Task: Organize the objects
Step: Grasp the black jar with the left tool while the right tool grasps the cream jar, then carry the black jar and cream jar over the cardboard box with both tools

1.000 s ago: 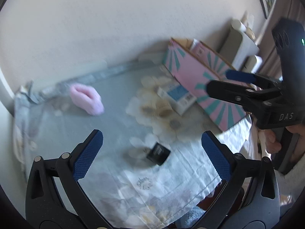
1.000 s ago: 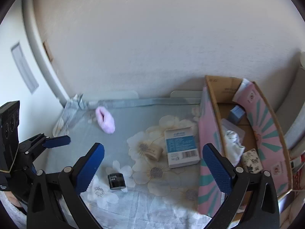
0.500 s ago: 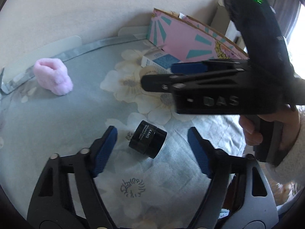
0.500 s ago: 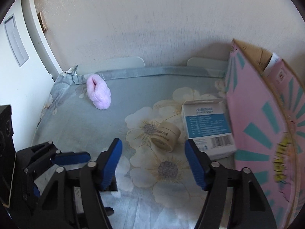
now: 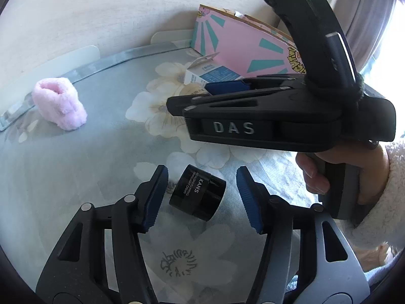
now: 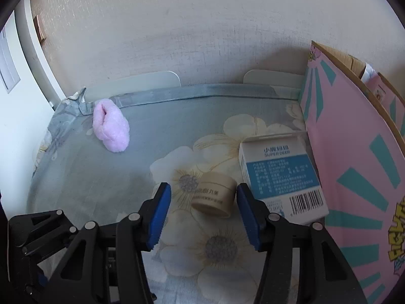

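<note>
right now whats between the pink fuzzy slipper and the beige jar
Nothing: the right wrist view shows only bare floral cloth between the pink slipper and the beige jar.

Floral bedsheet (image 6: 101,182) (grey-blue): pink slipper (image 6: 110,128), beige jar (image 6: 215,193), black jar (image 5: 197,192), white-blue carton (image 6: 281,177), pink box (image 6: 354,157).

Jar (image 6: 214,194) left of box (image 6: 281,177)

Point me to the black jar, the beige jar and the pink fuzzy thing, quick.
black jar (image 5: 197,193), left wrist view, on its labelled side wall.
beige jar (image 6: 214,197), right wrist view, on its printed side wall.
pink fuzzy thing (image 6: 110,126), right wrist view, on the middle of its plush top.
</note>
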`<state>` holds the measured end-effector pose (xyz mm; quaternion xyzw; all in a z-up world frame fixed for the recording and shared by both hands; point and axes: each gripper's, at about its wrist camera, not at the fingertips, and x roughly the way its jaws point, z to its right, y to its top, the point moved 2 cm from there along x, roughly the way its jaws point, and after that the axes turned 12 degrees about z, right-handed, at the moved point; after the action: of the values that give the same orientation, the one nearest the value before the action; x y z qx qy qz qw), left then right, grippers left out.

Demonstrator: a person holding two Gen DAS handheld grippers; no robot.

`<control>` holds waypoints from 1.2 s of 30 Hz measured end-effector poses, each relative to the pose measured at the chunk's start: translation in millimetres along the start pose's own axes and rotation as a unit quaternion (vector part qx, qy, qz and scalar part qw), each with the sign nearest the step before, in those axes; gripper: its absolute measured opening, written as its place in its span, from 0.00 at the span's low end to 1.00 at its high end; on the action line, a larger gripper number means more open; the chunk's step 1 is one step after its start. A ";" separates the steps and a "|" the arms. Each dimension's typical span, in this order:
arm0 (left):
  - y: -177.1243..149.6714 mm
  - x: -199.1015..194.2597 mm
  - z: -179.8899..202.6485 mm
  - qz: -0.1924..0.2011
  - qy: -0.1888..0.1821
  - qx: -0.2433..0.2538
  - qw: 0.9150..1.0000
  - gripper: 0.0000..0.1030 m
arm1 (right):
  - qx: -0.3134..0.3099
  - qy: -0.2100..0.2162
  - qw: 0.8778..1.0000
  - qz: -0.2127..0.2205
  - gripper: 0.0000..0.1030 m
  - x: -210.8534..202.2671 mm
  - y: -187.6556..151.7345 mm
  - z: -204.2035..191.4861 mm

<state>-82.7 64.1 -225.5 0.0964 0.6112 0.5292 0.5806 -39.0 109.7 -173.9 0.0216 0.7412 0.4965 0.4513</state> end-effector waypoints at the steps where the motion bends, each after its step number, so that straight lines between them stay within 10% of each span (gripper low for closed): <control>1: -0.3 0.5 -0.1 -0.002 -0.001 0.001 1.000 0.48 | -0.003 -0.002 1.000 0.001 0.45 1.2 0.7 -0.3; 21: 4.1 -3.0 -3.7 -0.020 -0.001 0.007 1.000 0.34 | 0.009 -0.007 1.000 -0.012 0.30 6.0 0.8 4.6; 36: 93.2 -60.1 -10.2 0.021 0.033 -0.030 0.999 0.33 | 0.021 0.015 1.000 0.012 0.30 -62.3 58.7 3.4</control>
<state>-118.7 53.9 -120.6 0.0748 0.6114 0.5625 0.5515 -24.2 112.0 -89.6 0.0326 0.7579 0.4866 0.4333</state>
